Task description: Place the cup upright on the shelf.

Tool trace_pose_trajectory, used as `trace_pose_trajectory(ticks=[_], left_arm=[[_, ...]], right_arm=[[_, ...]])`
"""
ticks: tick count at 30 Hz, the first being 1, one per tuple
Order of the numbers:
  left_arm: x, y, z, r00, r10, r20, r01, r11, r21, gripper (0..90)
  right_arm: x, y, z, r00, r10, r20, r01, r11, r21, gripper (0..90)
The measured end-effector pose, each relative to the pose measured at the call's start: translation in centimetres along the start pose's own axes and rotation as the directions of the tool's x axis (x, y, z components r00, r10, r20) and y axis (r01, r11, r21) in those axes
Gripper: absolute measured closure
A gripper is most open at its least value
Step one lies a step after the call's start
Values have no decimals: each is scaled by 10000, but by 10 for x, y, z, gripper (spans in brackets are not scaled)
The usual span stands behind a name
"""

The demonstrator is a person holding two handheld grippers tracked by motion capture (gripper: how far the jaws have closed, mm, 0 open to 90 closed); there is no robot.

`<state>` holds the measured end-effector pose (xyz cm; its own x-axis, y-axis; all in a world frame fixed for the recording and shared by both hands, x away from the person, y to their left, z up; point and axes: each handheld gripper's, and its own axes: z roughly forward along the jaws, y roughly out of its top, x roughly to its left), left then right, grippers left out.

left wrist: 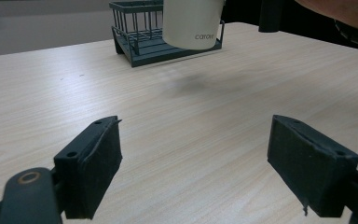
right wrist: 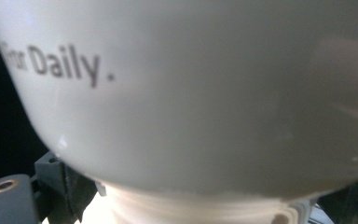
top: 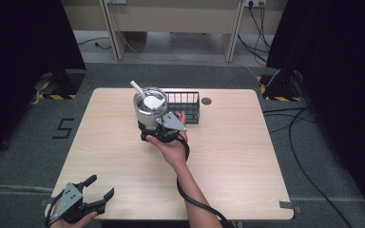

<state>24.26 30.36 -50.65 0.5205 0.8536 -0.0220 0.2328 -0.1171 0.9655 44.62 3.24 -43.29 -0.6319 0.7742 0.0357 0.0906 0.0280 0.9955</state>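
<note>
At the near left corner of the table (top: 228,180), the left gripper (top: 91,195) is held with its jaws spread wide and nothing between them. A white cup (top: 149,108) is seen well ahead of those fingers and to their right, raised clear of the tabletop, upright, just before a dark wire rack (top: 184,105). The cup is clasped by the right gripper (top: 164,129), its wall pressed close between the jaws.
</note>
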Motion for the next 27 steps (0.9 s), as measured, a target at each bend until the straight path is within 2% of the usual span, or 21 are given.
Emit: trace_pose_trajectory(ticks=[8,9,27], left_arm=[[0,0,0,10000,-23,-14,23,10000,-14,168],[0,0,0,10000,-25,-21,25,10000,-14,168],[0,0,0,9999,-86,-52,86,9999,-52,169]], right_arm=[[-10,9,-6,9995,147,285,-143,9998,-117,96],[-12,9,-6,9995,52,317,-46,9998,-183,96],[-30,17,-9,9957,376,849,-357,9991,-246,96]])
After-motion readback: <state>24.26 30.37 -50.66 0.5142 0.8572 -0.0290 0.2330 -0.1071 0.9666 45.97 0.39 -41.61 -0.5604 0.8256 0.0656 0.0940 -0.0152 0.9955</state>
